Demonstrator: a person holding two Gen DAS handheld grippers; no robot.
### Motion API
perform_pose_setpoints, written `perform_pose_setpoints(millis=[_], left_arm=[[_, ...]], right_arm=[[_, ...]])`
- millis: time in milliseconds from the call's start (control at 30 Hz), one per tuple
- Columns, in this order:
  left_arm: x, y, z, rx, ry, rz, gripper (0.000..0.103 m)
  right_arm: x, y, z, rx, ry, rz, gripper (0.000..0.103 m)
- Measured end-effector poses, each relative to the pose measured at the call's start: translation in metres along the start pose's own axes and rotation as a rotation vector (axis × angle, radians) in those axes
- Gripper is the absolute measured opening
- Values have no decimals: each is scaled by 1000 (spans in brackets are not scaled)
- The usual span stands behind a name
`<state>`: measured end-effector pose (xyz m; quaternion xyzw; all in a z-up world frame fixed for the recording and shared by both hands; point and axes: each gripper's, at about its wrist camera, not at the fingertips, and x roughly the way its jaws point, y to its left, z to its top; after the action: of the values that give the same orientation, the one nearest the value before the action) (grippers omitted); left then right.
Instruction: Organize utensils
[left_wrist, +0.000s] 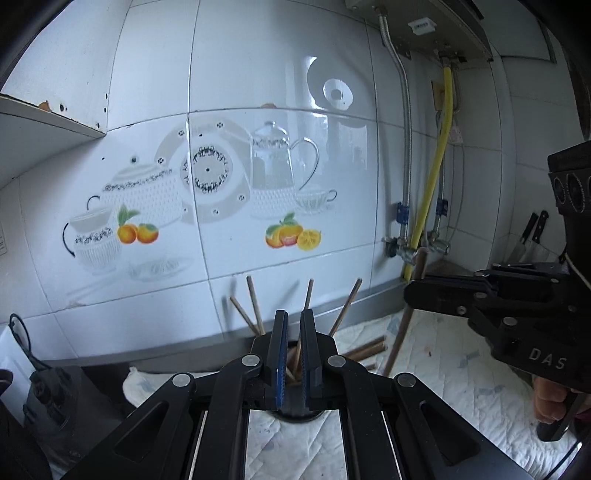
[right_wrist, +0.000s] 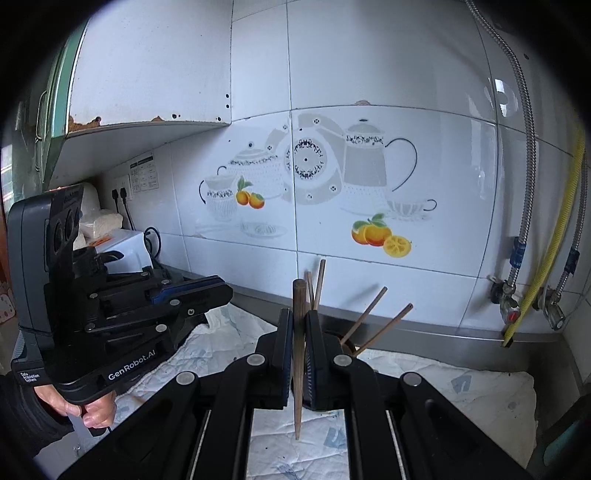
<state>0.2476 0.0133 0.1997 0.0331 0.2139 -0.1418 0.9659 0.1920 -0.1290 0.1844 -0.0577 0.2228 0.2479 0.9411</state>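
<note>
Chopsticks (left_wrist: 255, 306) stand fanned in a dark holder (left_wrist: 299, 415) on the quilted cloth (left_wrist: 443, 369) near the worktop's back edge, w/ a few more (left_wrist: 365, 349) lying loose beside it. Left gripper (left_wrist: 293, 347) is clenched, apparently on nothing. Right gripper (right_wrist: 298, 354) is clamped on one chopstick (right_wrist: 298, 332), held upright, tip hanging free below. Risk: thin grip, so the stick may pivot or slip out; swinging it could knock the fanned sticks.
</note>
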Motion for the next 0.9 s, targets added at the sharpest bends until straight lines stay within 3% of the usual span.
perform_pose_setpoints(millis=[100,333,567,900], left_arm=[[4,5,3,-12,-15,-5,5],[19,13,-17,-52,31,-15,5],[14,14,-25,-45,59,19,5],[-8,6,-69,0,188,13,8]], right_arm=[[4,-1,10,0,-17,0,9],[12,5,3,-22,-2,-1,9],[9,7,1,-28,0,-6,9],[-2,10,-8,-32,-5,-24,9]])
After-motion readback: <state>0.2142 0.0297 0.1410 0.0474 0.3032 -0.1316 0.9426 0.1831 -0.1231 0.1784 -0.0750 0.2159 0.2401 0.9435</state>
